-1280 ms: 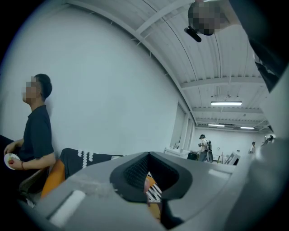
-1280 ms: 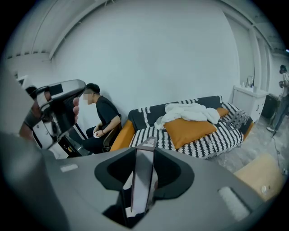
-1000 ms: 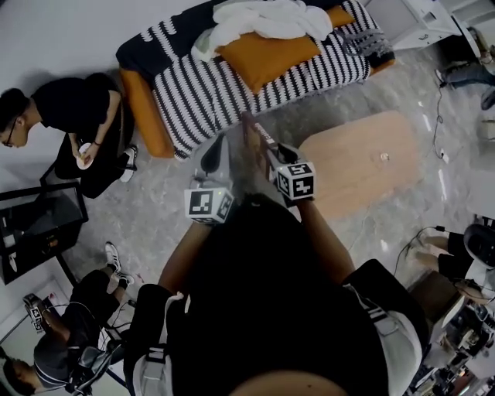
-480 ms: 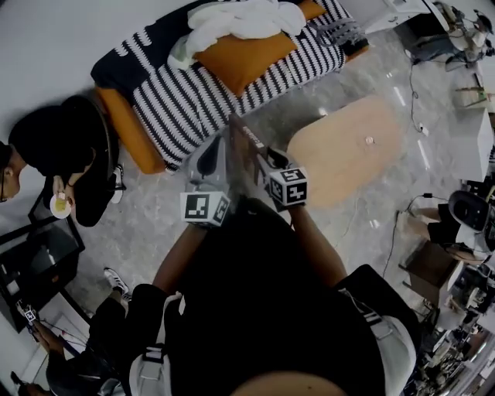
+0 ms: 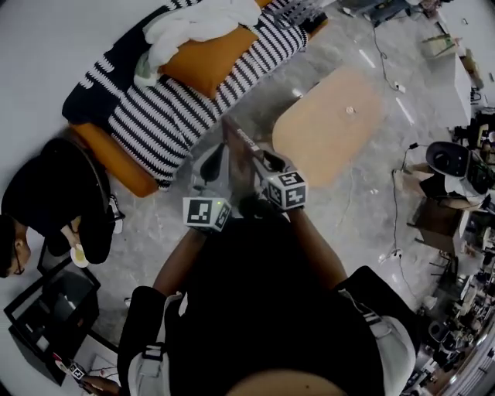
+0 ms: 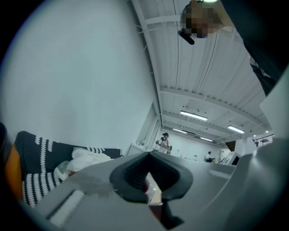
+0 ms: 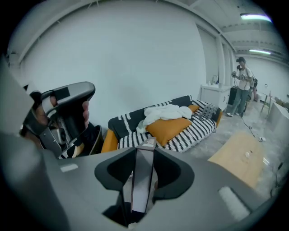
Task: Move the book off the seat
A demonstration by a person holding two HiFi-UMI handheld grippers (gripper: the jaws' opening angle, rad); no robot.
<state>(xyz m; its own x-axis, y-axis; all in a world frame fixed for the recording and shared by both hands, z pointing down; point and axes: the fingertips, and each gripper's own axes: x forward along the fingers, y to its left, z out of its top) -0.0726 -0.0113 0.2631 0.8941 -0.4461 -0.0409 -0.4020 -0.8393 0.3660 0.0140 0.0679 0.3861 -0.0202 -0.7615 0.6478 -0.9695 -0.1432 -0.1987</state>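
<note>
Book (image 7: 143, 176) is clamped in my R gripper (image 7: 145, 155). The jaws sit about half apart, one pad flat on each cover. It stands on edge and runs out past the tips w/ a thin edge facing the cam. In the head view the book (image 5: 238, 147) is off the seat, held in the air over the grey marble floor (image 5: 155, 224), between sofa and table.

R gripper (image 5: 259, 158) tilts fwd and down. Its marker cube (image 5: 288, 188) faces up, and the forearm reaches straight out from the torso.

L gripper (image 6: 149, 155) has its jaw tips together and nothing gripped. Only a sliver of background shows through the gap nearer the cam. In the head view the L gripper (image 5: 210, 166) rides just beside the book's left face, roughly parallel to the R one. Its cube (image 5: 207, 213) sits low, and the forearm is also stretched fwd. From the R gripper view I see it off to the left, clear of the book, w/ fingers (image 7: 85, 110) wrapped round its grip.

Beyond that is the orange sofa (image 5: 116, 158) under a black-and-white striped throw (image 5: 162, 116). An orange cushion (image 5: 205, 62) and a white blanket (image 5: 193, 23) lie on it. A light wood table (image 5: 325, 124) stands to the right, and a seated person in black (image 5: 62, 201) is at the sofa's end.
</note>
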